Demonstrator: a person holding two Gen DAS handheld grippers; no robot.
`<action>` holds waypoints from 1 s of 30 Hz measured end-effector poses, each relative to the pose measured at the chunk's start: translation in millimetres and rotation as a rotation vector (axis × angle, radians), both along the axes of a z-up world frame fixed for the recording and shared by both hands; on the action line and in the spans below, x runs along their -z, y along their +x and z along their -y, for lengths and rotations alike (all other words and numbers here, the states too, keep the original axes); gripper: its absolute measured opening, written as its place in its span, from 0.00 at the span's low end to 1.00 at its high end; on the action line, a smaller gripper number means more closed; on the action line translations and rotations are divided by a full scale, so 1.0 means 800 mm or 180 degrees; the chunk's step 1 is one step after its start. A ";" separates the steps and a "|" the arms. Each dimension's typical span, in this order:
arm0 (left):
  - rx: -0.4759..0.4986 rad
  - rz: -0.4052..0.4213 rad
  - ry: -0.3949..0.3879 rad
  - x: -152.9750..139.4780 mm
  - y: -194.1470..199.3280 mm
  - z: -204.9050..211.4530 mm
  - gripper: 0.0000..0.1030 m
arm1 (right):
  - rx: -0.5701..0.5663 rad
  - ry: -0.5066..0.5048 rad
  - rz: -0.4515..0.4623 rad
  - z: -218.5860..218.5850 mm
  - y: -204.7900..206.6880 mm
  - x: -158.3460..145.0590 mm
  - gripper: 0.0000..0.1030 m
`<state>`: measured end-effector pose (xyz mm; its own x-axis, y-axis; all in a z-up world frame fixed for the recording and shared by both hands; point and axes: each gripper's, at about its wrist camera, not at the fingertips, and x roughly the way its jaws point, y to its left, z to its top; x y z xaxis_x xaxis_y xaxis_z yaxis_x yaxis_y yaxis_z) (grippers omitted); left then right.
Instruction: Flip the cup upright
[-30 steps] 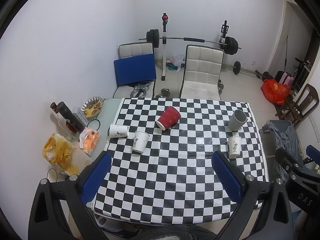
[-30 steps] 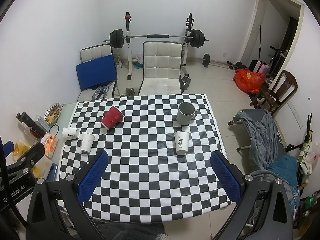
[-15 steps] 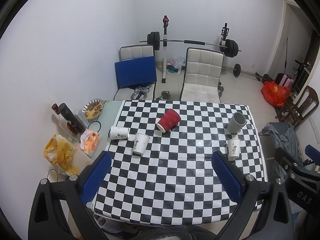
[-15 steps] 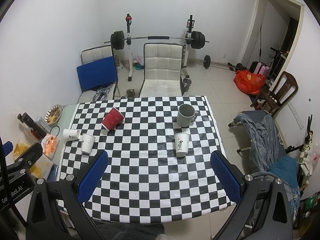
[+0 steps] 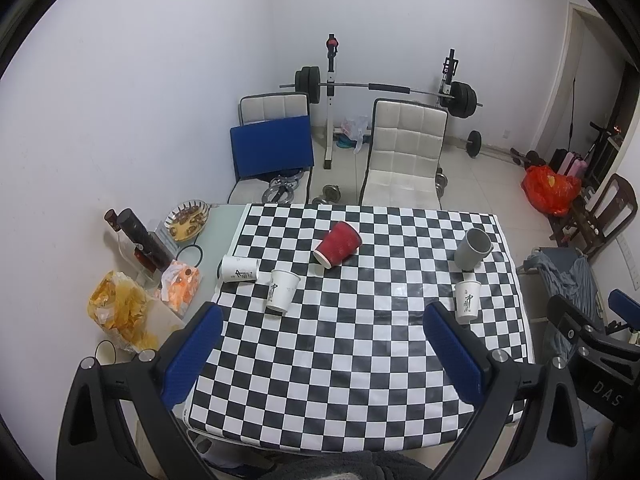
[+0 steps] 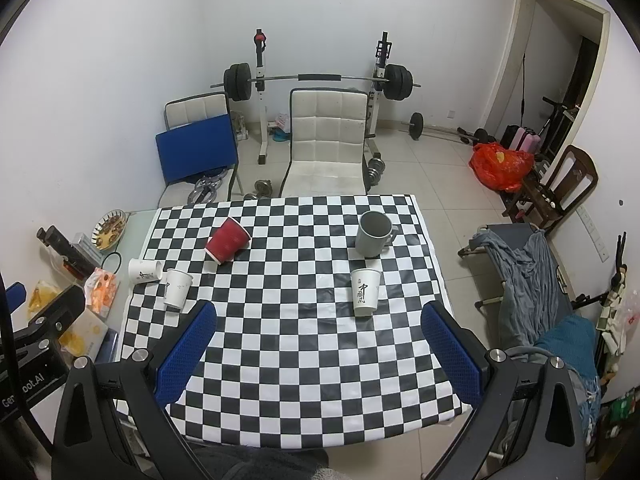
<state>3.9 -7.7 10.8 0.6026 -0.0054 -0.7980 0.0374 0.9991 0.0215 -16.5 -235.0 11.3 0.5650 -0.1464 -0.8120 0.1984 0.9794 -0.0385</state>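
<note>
A red cup [image 5: 338,243] [image 6: 227,239] lies on its side on the checkered table [image 5: 360,352] [image 6: 304,344]. A white paper cup [image 5: 239,269] [image 6: 144,270] lies on its side at the left edge. Another white paper cup [image 5: 282,290] [image 6: 177,287] stands upright beside it. A third white paper cup [image 5: 467,301] [image 6: 364,291] and a grey mug [image 5: 473,247] [image 6: 373,234] stand upright on the right. My left gripper [image 5: 322,320] and right gripper [image 6: 318,316] are open and empty, high above the near table edge.
Snack bags [image 5: 120,316], a dark bottle [image 5: 140,236] and a bowl [image 5: 188,220] crowd the table's left strip. Two white chairs [image 6: 326,140] and a barbell rack [image 6: 316,78] stand beyond the table. A cot with clothes [image 6: 532,280] stands to the right.
Both grippers have pulled back and up slightly, so the table looks a little smaller. No cup has moved.
</note>
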 end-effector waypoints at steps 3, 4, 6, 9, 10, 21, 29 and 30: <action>0.0003 0.0003 0.0000 0.000 0.000 0.000 1.00 | -0.0003 0.0003 0.0001 0.001 0.001 0.001 1.00; 0.0003 0.0006 -0.0002 -0.001 0.000 0.001 1.00 | -0.0003 0.0006 0.0005 0.001 0.001 -0.001 1.00; 0.0008 0.0002 -0.0006 -0.019 0.010 0.002 1.00 | -0.0013 -0.0010 0.0007 -0.006 0.010 -0.026 1.00; 0.0005 0.0005 -0.0006 -0.020 0.009 0.002 1.00 | -0.0015 -0.0015 0.0009 -0.007 0.013 -0.028 1.00; 0.0002 0.0011 -0.0002 -0.019 0.009 0.002 1.00 | -0.0017 -0.0010 0.0012 -0.006 0.013 -0.028 1.00; 0.0000 0.0016 -0.0022 -0.022 0.010 0.004 1.00 | -0.0017 -0.0005 0.0025 -0.008 0.013 -0.028 1.00; 0.0006 0.0020 -0.0002 -0.028 0.013 0.008 1.00 | -0.0031 0.0020 0.0032 -0.015 0.020 -0.032 1.00; 0.0005 0.0021 -0.0006 -0.029 0.013 0.008 1.00 | -0.0035 0.0023 0.0034 -0.017 0.019 -0.032 1.00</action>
